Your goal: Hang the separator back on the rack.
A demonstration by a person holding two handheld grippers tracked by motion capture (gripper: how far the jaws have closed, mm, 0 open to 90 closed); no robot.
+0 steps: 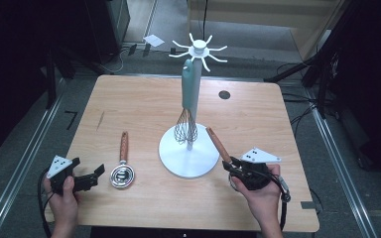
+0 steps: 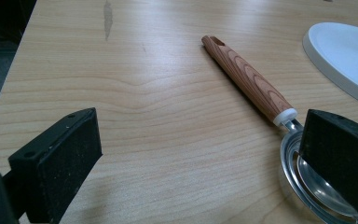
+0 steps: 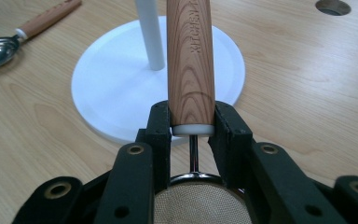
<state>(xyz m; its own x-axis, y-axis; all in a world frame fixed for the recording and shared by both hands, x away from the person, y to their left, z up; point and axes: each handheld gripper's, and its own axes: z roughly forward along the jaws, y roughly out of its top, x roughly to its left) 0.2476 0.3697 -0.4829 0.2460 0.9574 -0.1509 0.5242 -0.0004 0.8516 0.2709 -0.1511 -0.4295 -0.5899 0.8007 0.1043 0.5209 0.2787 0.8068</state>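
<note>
My right gripper (image 1: pixel 231 166) is shut on the wooden handle of a mesh strainer (image 1: pixel 217 141), near the table's front right. In the right gripper view its pads (image 3: pixel 161 128) clamp the handle's lower end (image 3: pixel 190 56), just above the white collar, and the mesh (image 3: pixel 198 205) lies between the jaws' arms. My left gripper (image 1: pixel 93 176) rests open at the front left with bare table between its jaws (image 2: pixel 200 158). A wooden-handled metal spoon (image 1: pixel 122 168) lies just to its right. Its bowl (image 2: pixel 307 186) sits partly behind the right jaw.
A white utensil stand (image 1: pixel 188 161) with a round base and hooked top (image 1: pixel 199 49) rises mid-table. A teal-handled whisk (image 1: pixel 188 94) hangs from it. The strainer handle points toward the base (image 3: pixel 121 84). A dark round hole (image 1: pixel 224 94) is in the tabletop at the back.
</note>
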